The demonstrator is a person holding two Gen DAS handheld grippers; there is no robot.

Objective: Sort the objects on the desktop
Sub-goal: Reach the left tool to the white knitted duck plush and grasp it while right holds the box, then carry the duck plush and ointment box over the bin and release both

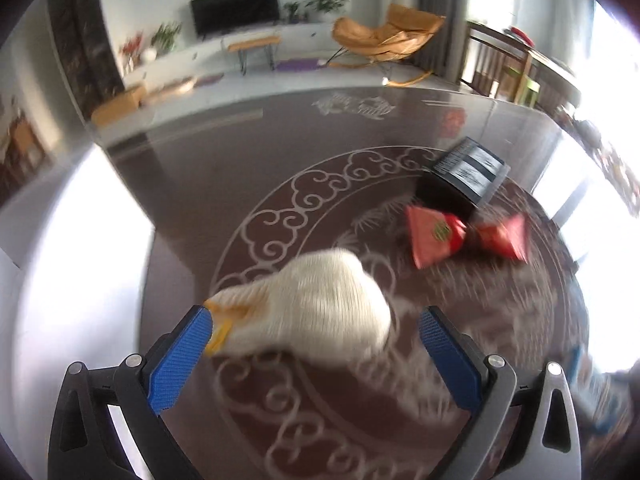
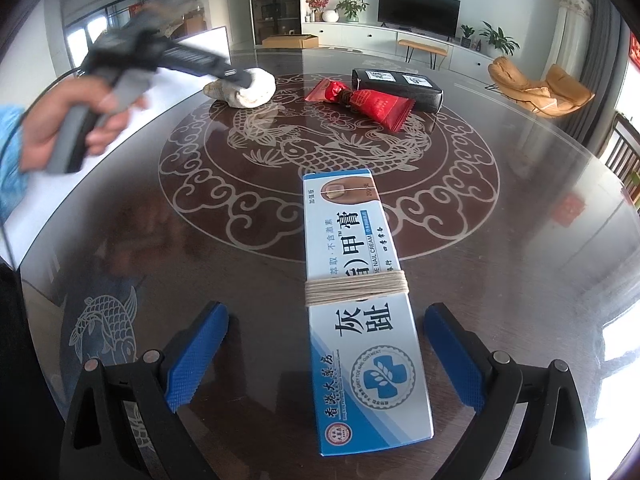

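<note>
A rolled white work glove (image 1: 320,304) with yellow trim lies on the dark round table, between the spread blue fingers of my left gripper (image 1: 316,332), which is open. The glove also shows far left in the right wrist view (image 2: 248,88), with the left gripper (image 2: 236,76) above it. My right gripper (image 2: 326,344) is open, its fingers on either side of a long blue-white ointment box (image 2: 360,292) wrapped with twine. A red packet (image 1: 434,236) and a black box (image 1: 460,180) lie beyond.
A second red packet (image 1: 506,236) lies beside the first. The glass-topped table (image 2: 500,280) has a fish pattern and a curved far edge. Beyond are a TV stand, an orange chair (image 2: 536,88) and wooden chairs (image 1: 500,64).
</note>
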